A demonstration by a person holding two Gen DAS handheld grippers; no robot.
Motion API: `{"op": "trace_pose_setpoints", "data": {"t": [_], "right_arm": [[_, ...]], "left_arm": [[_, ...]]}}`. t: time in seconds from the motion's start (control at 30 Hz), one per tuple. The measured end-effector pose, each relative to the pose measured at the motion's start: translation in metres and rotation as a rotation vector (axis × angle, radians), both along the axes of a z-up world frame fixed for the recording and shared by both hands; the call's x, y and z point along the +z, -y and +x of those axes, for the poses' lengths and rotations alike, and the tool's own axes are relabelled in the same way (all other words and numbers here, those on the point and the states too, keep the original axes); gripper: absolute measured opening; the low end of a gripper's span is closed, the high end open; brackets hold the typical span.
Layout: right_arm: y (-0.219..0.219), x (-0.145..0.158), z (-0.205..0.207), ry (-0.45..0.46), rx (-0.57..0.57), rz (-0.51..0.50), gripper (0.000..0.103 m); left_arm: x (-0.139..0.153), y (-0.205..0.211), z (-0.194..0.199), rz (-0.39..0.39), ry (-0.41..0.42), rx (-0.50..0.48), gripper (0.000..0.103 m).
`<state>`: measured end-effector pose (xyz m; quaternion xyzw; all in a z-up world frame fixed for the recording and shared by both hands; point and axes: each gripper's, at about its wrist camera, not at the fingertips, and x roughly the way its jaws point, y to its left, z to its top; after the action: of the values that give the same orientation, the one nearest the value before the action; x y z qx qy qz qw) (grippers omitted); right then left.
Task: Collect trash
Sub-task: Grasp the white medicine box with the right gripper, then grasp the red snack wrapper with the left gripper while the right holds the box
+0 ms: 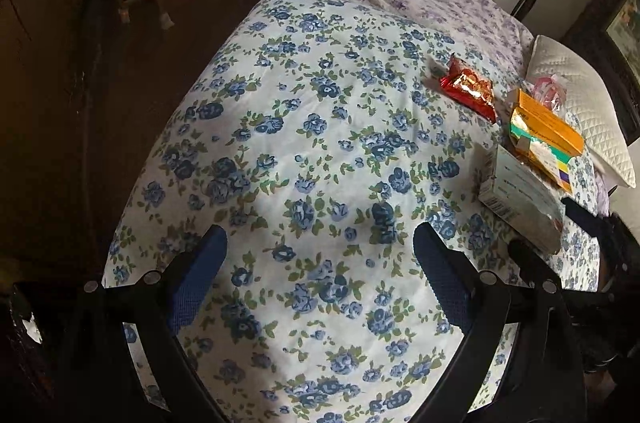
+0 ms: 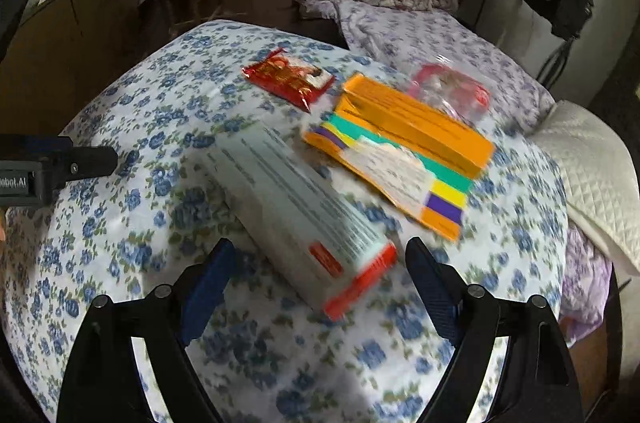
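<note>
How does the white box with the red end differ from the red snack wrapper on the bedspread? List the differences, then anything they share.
1. The white box is a rigid, long carton; the red snack wrapper is a flat, crinkled, shiny packet.
2. The box is pale with one red end; the wrapper is red with gold print.
3. The box lies just ahead of the open right gripper; the wrapper lies further off.

Both rest on the floral bedspread, unheld.

We see both grippers, the left gripper and right gripper, as black frames with round silver screws and blue textured finger pads.
</note>
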<state>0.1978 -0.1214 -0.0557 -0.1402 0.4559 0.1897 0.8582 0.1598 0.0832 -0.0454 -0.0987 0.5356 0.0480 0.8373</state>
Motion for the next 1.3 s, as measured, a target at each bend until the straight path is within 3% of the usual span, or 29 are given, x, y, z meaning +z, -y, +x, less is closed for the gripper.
{"op": "trace_pose_setpoints", "data": {"t": [0.13,0.2,0.27,0.37,0.43,0.53,0.6,0.63,0.7,0.8,1.07,1.13,1.17,1.2,1.27,1.3], "right_arm": [[-0.012,0.000,0.001,0.011,0.027,-0.002,0.085],[-0.012,0.002,-0.002,-0.017,0.018,0.019,0.068],[-0.010,0.005,-0.009,-0.030,-0.021,0.000,0.062],[-0.006,0.008,-0.027,-0.048,-0.046,-0.001,0.059],[0.003,0.010,-0.044,-0.052,-0.134,-0.039,0.059],[0.019,0.011,-0.063,-0.059,-0.271,-0.056,0.061],[0.028,0.012,-0.076,-0.084,-0.291,-0.021,0.063],[0.029,0.012,-0.080,-0.095,-0.286,-0.022,0.065],[0.027,0.012,-0.087,-0.113,-0.251,-0.025,0.081],[0.026,0.014,-0.089,-0.097,-0.228,-0.055,0.091],[0.015,0.001,-0.056,-0.108,-0.178,-0.066,0.094],[0.014,0.002,-0.056,-0.099,-0.169,-0.041,0.091],[0.014,0.002,-0.057,-0.101,-0.165,-0.015,0.081],[0.016,0.003,-0.058,-0.116,-0.160,0.040,0.063],[0.018,0.007,-0.061,-0.099,-0.197,0.051,0.051],[0.023,0.010,-0.066,-0.078,-0.249,0.080,0.051]], "left_arm": [[0.000,0.001,0.002,0.002,-0.003,0.001,0.091],[0.001,0.002,0.001,0.002,0.000,0.010,0.091],[0.002,0.004,0.001,-0.005,0.000,0.010,0.091],[0.003,0.010,0.000,-0.003,0.001,-0.011,0.091],[0.005,0.013,-0.002,-0.001,0.007,-0.022,0.091],[0.007,0.014,-0.005,-0.009,0.010,-0.023,0.091],[0.008,0.014,-0.006,-0.017,0.010,-0.020,0.091],[0.008,0.014,-0.007,-0.024,0.009,-0.020,0.091],[0.009,0.014,-0.009,-0.031,0.011,-0.021,0.091],[0.010,0.014,-0.012,-0.036,0.011,-0.031,0.091],[0.009,0.000,-0.010,-0.055,0.010,-0.006,0.091],[0.009,-0.001,-0.008,-0.048,0.011,-0.010,0.091],[0.008,0.000,-0.007,-0.042,0.013,-0.015,0.091],[0.008,0.001,-0.007,-0.037,0.017,-0.022,0.091],[0.009,0.005,-0.007,-0.013,0.032,-0.046,0.091],[0.010,0.007,-0.007,0.008,0.045,-0.063,0.091]]}}
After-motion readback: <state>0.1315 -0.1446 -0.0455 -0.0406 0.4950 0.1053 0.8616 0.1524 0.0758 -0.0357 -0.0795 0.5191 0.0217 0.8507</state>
